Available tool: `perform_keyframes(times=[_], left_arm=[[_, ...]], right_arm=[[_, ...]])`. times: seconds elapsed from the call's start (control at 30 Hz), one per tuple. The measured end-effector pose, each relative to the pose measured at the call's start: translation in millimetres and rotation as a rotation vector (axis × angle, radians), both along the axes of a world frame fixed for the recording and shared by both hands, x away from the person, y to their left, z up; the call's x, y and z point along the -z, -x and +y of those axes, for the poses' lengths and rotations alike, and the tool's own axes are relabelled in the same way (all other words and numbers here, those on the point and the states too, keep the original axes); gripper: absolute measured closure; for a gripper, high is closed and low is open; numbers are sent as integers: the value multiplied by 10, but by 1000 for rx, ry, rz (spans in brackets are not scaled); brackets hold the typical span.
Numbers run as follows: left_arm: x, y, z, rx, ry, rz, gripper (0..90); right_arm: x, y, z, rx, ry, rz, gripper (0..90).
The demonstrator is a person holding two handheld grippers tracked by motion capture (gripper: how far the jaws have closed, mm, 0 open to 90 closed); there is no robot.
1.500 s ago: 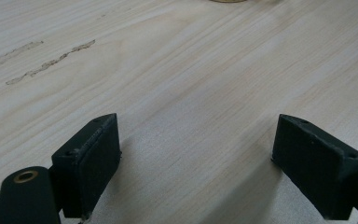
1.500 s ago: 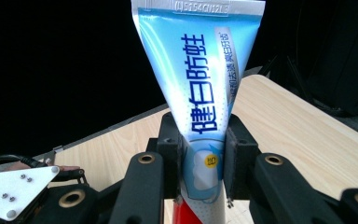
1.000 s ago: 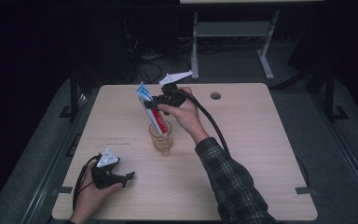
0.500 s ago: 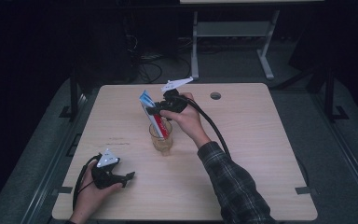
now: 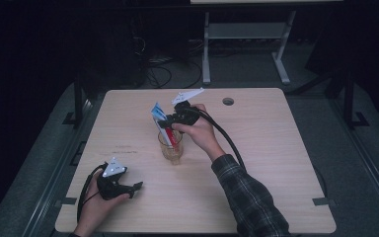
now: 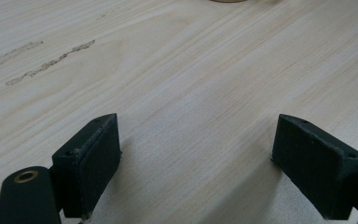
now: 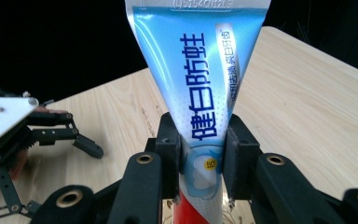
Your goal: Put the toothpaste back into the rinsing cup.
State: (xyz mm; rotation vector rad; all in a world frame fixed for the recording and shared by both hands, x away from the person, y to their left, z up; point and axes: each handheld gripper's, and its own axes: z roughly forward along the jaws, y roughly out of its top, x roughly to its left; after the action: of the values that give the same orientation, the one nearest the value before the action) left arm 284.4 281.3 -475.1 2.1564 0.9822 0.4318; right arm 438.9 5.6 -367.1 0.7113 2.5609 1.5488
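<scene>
Near the front left corner of the worktop (image 5: 276,148), the left gripper (image 5: 137,186) rests on the wood in the person's hand, jaws wide apart with bare tabletop between them. Farther in, at mid-table, stands a clear glass (image 5: 170,148). Over it the right gripper (image 7: 200,158) is clamped on a blue-and-white toothpaste tube (image 7: 200,93) (red at its lower end), which reaches down into the glass.

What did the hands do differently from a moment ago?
The right gripper, shut on the toothpaste tube, has come down a little, lowering the tube's red end deeper into the glass cup. Nothing was let go. The left gripper stayed resting open on the table, and the cup did not move.
</scene>
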Motion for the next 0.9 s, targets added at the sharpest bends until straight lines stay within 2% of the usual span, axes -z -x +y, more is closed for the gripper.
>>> perform_keyframes(times=[0.2, 0.47, 0.53, 0.6, 0.7, 0.9], left_arm=[[-1, 1, 0, 0, -2, 0, 143], [-1, 1, 0, 0, -1, 0, 142], [-1, 1, 0, -1, -1, 0, 142], [-1, 1, 0, -1, -1, 0, 143], [0, 1, 0, 0, -1, 0, 142], [0, 2, -1, -1, 0, 0, 143]], right_arm=[[43, 5, -10, 0, 17, 9, 704], [51, 6, -12, -5, 13, 9, 692], [51, 8, -3, -2, 20, 4, 673], [51, 5, -4, -7, 13, 13, 623], [48, 17, -25, -3, 32, 10, 556], [44, 29, -100, 11, 34, 6, 534]])
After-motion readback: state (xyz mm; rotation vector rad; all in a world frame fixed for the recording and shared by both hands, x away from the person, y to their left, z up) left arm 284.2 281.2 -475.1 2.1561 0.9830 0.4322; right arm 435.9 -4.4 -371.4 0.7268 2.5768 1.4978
